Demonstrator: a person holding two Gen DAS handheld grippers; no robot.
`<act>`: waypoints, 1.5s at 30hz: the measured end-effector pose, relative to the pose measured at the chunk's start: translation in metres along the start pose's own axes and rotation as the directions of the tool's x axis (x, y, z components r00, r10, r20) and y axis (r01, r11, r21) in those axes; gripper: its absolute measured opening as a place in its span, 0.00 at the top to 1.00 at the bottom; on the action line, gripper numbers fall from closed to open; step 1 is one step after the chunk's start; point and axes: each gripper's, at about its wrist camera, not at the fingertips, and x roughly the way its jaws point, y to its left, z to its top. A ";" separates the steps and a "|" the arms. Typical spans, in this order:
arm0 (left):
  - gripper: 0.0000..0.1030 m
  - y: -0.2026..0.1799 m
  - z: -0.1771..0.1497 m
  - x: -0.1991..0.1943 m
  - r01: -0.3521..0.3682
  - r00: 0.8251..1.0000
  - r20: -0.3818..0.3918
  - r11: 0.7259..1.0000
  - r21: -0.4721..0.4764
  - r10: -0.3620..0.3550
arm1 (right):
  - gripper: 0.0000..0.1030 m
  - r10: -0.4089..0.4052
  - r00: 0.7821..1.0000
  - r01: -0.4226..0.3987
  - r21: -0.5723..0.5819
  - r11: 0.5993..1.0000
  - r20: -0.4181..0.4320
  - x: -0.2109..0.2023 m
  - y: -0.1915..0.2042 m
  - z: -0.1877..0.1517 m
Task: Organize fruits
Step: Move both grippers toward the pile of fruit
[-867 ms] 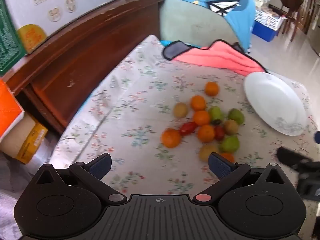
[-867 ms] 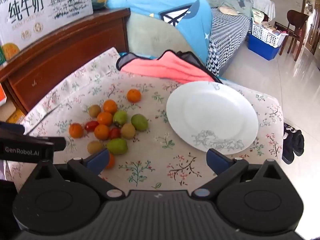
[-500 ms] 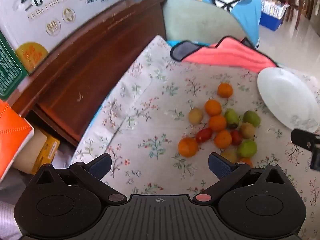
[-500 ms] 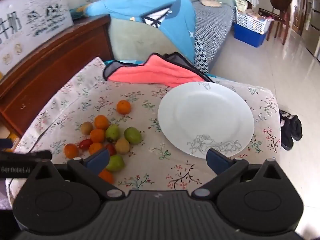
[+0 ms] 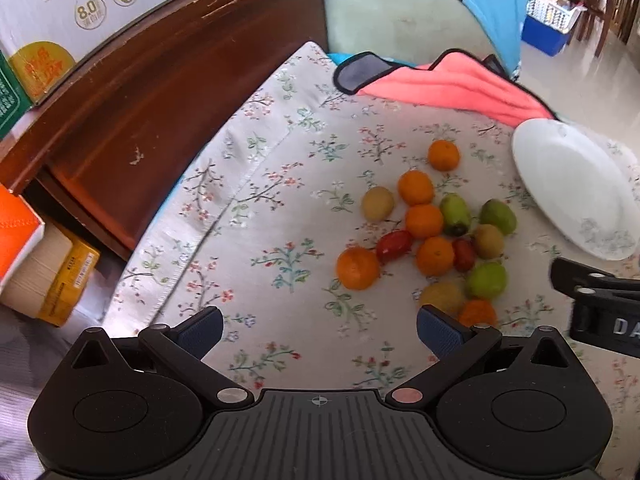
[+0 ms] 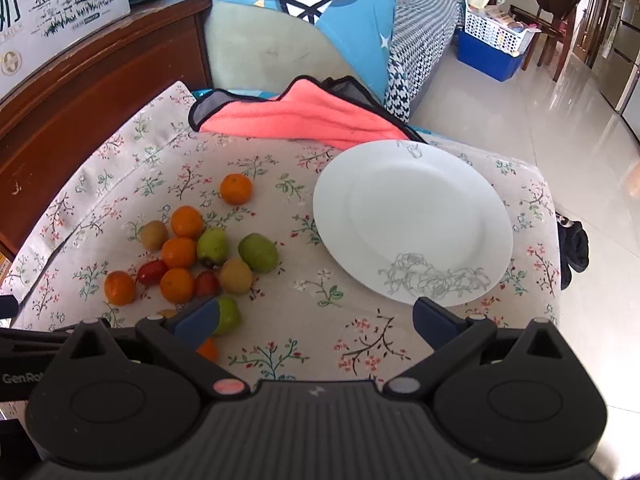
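Right wrist view: the right gripper (image 6: 316, 316) stands with its jaws spread wide and nothing between them; its left fingertip (image 6: 198, 317) covers part of a green fruit (image 6: 229, 314), and an orange fruit (image 6: 208, 349) below it shows only as a sliver past the gripper body; a small yellowish fruit beside that fingertip is too hidden to identify. Left wrist view: the left gripper (image 5: 319, 326) is likewise wide apart and empty; its right fingertip (image 5: 438, 330) overlaps the near edge of the fruit cluster (image 5: 432, 232); the right gripper's body cuts in at the right frame edge, its lettering cropped.

Edges and room: the floral tablecloth (image 5: 280, 208) is bare on its left half, between the cluster and the wooden cabinet (image 5: 132, 96); a bare strip of cloth lies between the cluster and the white plate (image 6: 412, 220); the plate sits near the cloth's right edge, and its far rim comes close to the folded pink cloth (image 6: 304, 118).

Containers: the plate holds no fruit; only a grey flower print marks its near rim. All fruit lies on the tablecloth left of the plate: oranges, green and brownish fruits and two red ones, mostly touching; one orange (image 6: 236, 189) sits apart on the far side.
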 end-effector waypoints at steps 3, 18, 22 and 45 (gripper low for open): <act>0.00 0.009 0.003 0.002 0.007 1.000 -0.013 0.999 -0.039 -0.008 | 0.01 -0.011 1.000 0.011 0.003 1.000 -0.014 0.001 0.002 -0.001; 0.00 0.009 0.003 0.002 0.015 1.000 -0.016 0.999 -0.049 -0.016 | 0.01 -0.023 0.999 0.022 -0.019 1.000 -0.048 0.008 0.008 -0.007; 0.00 0.007 0.003 0.003 0.005 1.000 -0.013 0.999 -0.038 -0.005 | 0.01 -0.021 0.999 0.020 -0.022 1.000 -0.048 0.008 0.008 -0.007; 0.00 0.000 0.000 0.004 -0.012 1.000 0.014 1.000 0.007 0.012 | 0.01 -0.042 0.998 0.040 -0.052 0.998 -0.036 0.011 0.010 -0.009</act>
